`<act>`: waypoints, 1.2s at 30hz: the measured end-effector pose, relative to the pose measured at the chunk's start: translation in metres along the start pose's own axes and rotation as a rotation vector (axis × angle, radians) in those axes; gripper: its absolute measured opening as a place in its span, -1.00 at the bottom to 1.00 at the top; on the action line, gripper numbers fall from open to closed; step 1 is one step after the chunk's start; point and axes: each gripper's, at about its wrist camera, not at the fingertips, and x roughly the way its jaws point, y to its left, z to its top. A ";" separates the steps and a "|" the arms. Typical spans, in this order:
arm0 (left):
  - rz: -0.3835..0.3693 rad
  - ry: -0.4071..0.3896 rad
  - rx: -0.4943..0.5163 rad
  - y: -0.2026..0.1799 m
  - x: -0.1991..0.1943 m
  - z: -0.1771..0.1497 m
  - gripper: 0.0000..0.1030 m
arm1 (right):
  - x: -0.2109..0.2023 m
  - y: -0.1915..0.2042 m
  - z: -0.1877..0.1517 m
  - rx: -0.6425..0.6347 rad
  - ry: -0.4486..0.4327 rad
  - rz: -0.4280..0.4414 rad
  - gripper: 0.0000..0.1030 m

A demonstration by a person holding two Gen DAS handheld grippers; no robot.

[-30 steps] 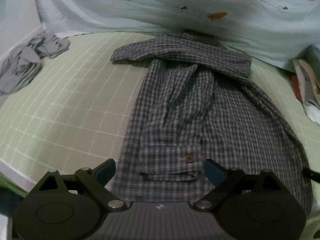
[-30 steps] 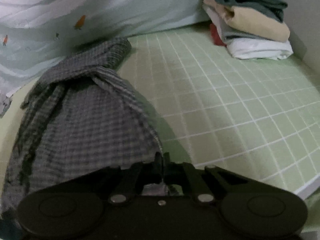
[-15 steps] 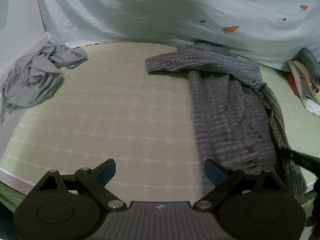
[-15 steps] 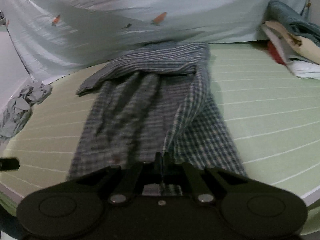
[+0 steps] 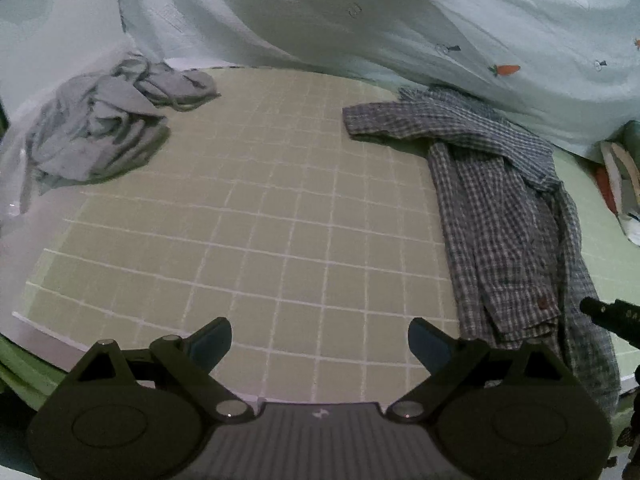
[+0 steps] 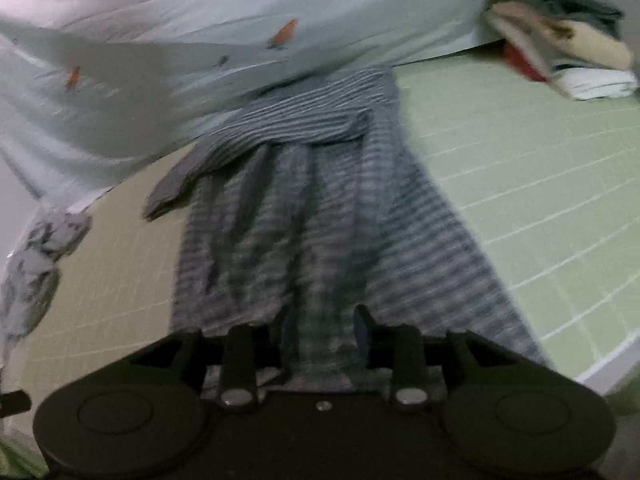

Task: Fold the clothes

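Note:
A blue-grey checked shirt (image 5: 500, 216) lies lengthwise on the green grid mat (image 5: 240, 220), one sleeve folded across its top. My left gripper (image 5: 320, 340) stands open over bare mat, well to the left of the shirt, with nothing between its fingers. In the right wrist view the shirt (image 6: 304, 216) runs straight away from my right gripper (image 6: 324, 328). Its jaws are opening, and the shirt's near hem lies loosely in the gap between them. Part of the right gripper (image 5: 608, 316) shows at the left wrist view's right edge, beside the hem.
A crumpled grey garment (image 5: 92, 132) lies at the mat's far left corner. A pale blanket with carrot prints (image 5: 400, 20) is heaped along the back. Folded clothes (image 6: 572, 56) are stacked at the far right. The mat's front edge runs just under both grippers.
My left gripper has slid left, off the shirt and onto bare mat. My right gripper carried the shirt's edge across to the left, and its shut jaws have now parted.

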 end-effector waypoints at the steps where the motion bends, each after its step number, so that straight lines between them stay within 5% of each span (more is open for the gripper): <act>1: -0.008 0.005 0.007 -0.004 0.002 0.001 0.84 | 0.002 -0.003 0.000 -0.005 0.011 -0.024 -0.36; 4: -0.023 0.009 0.037 -0.018 0.007 0.003 0.84 | 0.011 -0.009 -0.006 -0.031 0.061 -0.079 -0.39; 12: -0.005 0.018 0.011 -0.055 0.027 0.018 0.84 | 0.027 0.007 -0.015 -0.264 0.130 -0.040 -0.25; 13: -0.003 0.019 -0.002 -0.061 0.030 0.021 0.84 | 0.027 0.005 -0.011 -0.286 0.119 -0.033 -0.17; 15: 0.013 0.014 -0.028 -0.073 0.035 0.028 0.84 | 0.026 -0.001 0.002 -0.321 0.089 -0.029 0.39; 21: 0.099 -0.023 -0.114 -0.100 0.043 0.048 0.87 | 0.041 -0.033 0.075 -0.304 -0.010 -0.005 0.97; 28: 0.177 -0.005 -0.231 -0.101 0.063 0.067 0.87 | 0.088 -0.050 0.146 -0.286 -0.039 0.048 0.97; 36: 0.212 -0.012 -0.238 -0.078 0.117 0.145 0.87 | 0.160 -0.021 0.210 -0.286 -0.067 0.054 0.94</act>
